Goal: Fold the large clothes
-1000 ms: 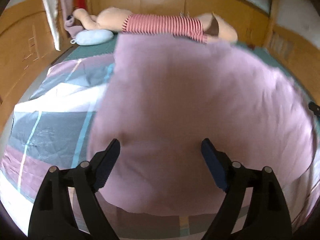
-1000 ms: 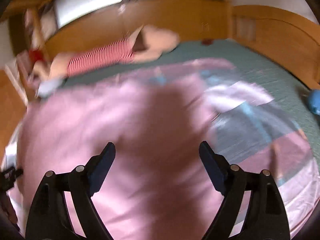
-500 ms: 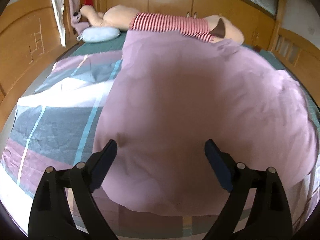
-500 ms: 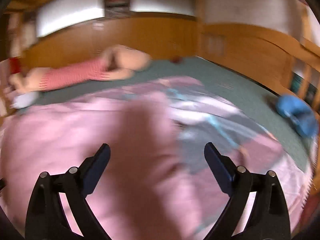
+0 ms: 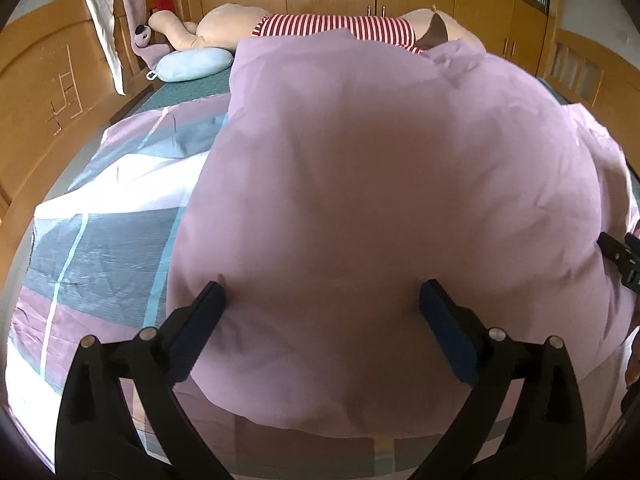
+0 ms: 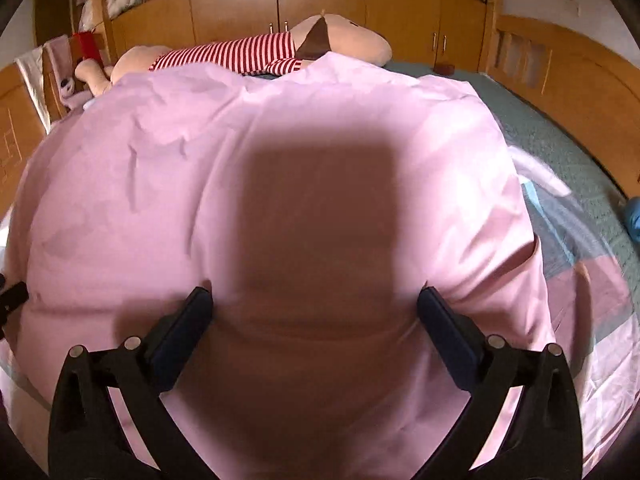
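A large pink garment (image 5: 384, 208) lies spread over a patchwork bedcover (image 5: 104, 232) on the bed, filling the middle of both views; laid flat like this it can be creased cleanly, which is likely why it sits opened out rather than bunched. In the left wrist view the left gripper (image 5: 322, 306) hovers low over the near part of the cloth with its fingers (image 5: 200, 324) spread wide, gripping nothing, the cloth's near hem showing below between the two arms. In the right wrist view the right gripper (image 6: 316, 310) is likewise spread wide over the cloth, its pads seeming to rest against or just above the fabric, whose surface bulges slightly between them; I cannot tell for sure whether they touch. A square shadow falls on the cloth in the centre of that view. A striped stuffed toy (image 6: 248, 54) lies along the upper edge of both frames, beyond the garment. Both tools appear poised to take hold of the near edge for a fold.
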`<state>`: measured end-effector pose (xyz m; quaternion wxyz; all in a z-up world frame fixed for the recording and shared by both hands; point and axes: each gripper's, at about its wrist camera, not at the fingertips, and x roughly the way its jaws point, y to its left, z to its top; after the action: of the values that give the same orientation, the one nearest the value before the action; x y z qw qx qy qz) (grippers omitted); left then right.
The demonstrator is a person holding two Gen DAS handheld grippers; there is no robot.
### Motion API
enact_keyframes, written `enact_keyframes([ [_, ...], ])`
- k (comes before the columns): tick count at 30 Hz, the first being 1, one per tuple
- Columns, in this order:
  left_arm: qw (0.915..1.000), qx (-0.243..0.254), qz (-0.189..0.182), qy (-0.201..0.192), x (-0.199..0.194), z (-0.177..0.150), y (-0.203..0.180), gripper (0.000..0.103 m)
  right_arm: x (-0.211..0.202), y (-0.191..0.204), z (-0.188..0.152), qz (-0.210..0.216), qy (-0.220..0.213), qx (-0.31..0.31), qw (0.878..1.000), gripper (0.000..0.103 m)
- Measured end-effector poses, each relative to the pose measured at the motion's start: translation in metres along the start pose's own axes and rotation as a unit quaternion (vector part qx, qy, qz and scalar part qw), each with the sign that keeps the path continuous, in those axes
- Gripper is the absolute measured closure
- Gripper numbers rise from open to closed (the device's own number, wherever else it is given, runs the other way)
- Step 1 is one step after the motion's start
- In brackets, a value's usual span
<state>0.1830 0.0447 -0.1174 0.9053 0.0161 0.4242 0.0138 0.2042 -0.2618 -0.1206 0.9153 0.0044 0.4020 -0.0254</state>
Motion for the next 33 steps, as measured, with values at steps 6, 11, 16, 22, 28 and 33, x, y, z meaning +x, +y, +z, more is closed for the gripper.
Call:
enact_keyframes([
  [6, 1.0, 0.002, 0.008, 0.001, 0.002, 0.0, -0.001, 0.002, 0.008, 0.0, 0.003, -0.007, 0.003, -0.005, 1.0, 0.001],
  [11, 0.9997, 0.001, -0.002, -0.026, -0.028, 0.002, -0.008, 0.005, -0.031, -0.001, 0.012, -0.034, -0.016, 0.036, 0.999, 0.001],
  [16, 0.9929, 0.04, 0.003, -0.112, -0.102, -0.008, -0.028, 0.002, -0.127, 0.023, 0.009, -0.023, -0.099, 0.022, 0.995, 0.001],
  [22, 0.986, 0.025, -0.035, -0.161, -0.175, -0.03, -0.032, 0.002, -0.203, 0.06, -0.039, -0.105, -0.199, -0.049, 0.973, 0.001],
  [28, 0.9853, 0.01, -0.029, -0.168, -0.188, -0.046, -0.03, 0.002, -0.21, 0.082, -0.054, -0.132, -0.225, -0.112, 0.959, 0.001],
  [33, 0.9866, 0.004, -0.018, -0.162, -0.185, -0.047, -0.026, 0.002, -0.2, 0.079, -0.054, -0.083, -0.19, -0.082, 0.975, 0.001],
])
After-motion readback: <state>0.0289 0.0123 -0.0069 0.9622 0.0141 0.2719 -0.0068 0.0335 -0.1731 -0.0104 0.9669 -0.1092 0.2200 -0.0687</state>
